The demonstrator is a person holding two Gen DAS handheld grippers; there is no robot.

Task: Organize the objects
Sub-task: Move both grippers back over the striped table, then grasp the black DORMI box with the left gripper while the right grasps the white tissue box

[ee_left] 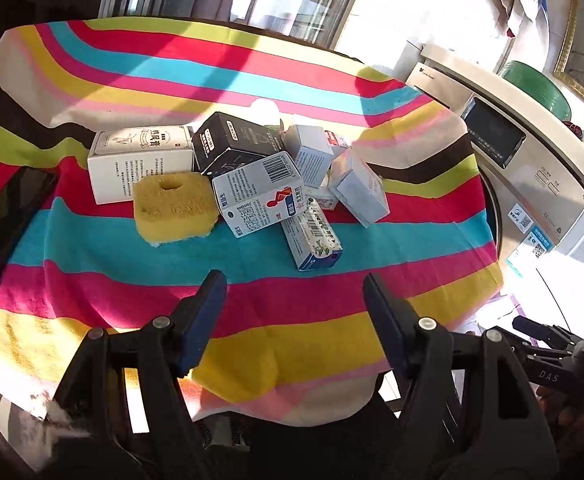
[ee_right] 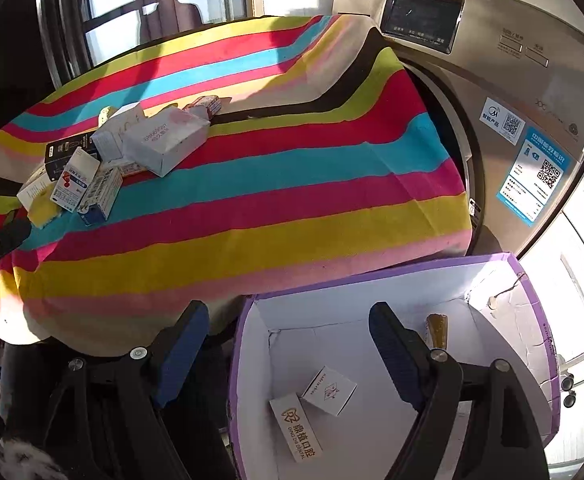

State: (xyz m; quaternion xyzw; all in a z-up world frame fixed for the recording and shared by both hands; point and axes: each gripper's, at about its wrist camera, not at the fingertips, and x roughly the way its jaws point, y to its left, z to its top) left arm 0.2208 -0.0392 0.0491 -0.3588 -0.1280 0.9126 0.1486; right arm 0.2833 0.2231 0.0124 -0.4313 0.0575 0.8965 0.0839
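Clutter of small cardboard cartons (ee_left: 259,184) lies heaped at the centre of a rainbow-striped cloth (ee_left: 131,80) covering a table, with a yellow holed sponge (ee_left: 173,208) touching the heap at its 8 o'clock side. Bare cloth surrounds the pile on every side, broadest toward 6 o'clock, where the left gripper (ee_left: 294,312) hovers with jaws spread wide and empty. A black slab-shaped phone (ee_left: 7,224) lies near the cloth's 9 o'clock edge, seen only from the left wrist. Only the right wrist shows the purple-rimmed white cardboard bin (ee_right: 528,280) below the table edge, beside a silver washing machine (ee_right: 532,100). The right gripper (ee_right: 287,340), jaws wide and empty, hangs over the bin's rim. Inside lie two white cartons; one (ee_right: 296,424) reads "DING ZHI DENTAL". The far gripper body bears "DAS".
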